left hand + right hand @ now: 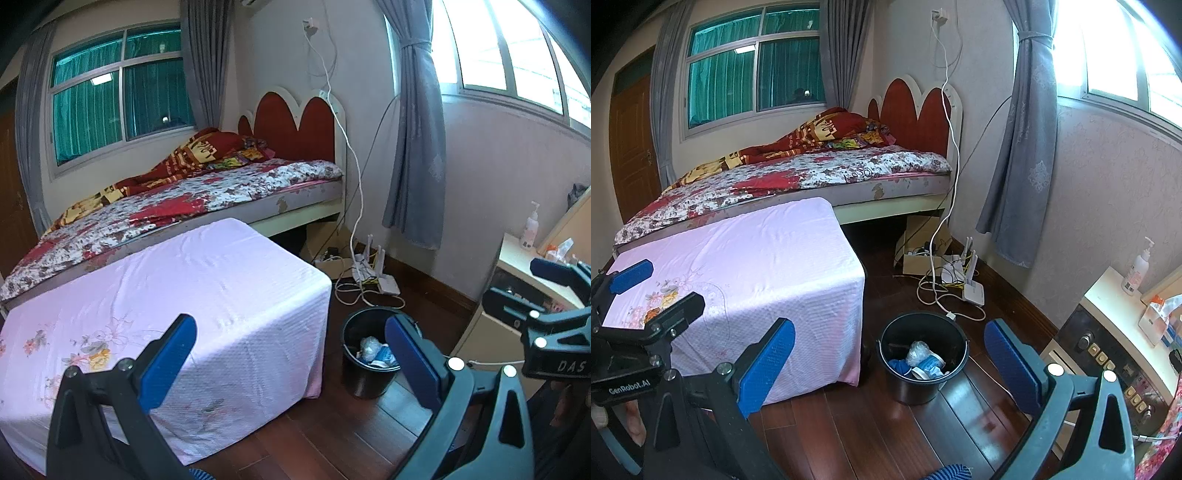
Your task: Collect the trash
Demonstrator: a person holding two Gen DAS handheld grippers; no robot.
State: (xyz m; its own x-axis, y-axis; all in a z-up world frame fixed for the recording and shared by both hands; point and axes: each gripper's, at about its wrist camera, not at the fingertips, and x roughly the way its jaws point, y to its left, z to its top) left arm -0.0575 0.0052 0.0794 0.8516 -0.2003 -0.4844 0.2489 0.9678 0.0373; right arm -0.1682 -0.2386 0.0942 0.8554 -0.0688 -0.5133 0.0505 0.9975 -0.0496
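Both the left gripper (291,354) and right gripper (890,360) gape empty above the black bin (923,354) holding what looks like crumpled wrappers (919,360)

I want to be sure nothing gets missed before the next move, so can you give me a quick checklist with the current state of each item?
1. Left tool open and empty: ok.
2. Right tool open and empty: ok.
3. Black bin upright on the floor, mouth uncovered: ok.
4. Trash already inside the bin, room left above it: ok.
5. Pink-covered table shows no loose trash on top: ok.
6. Trash remaining elsewhere, such as under the bed: cannot tell.
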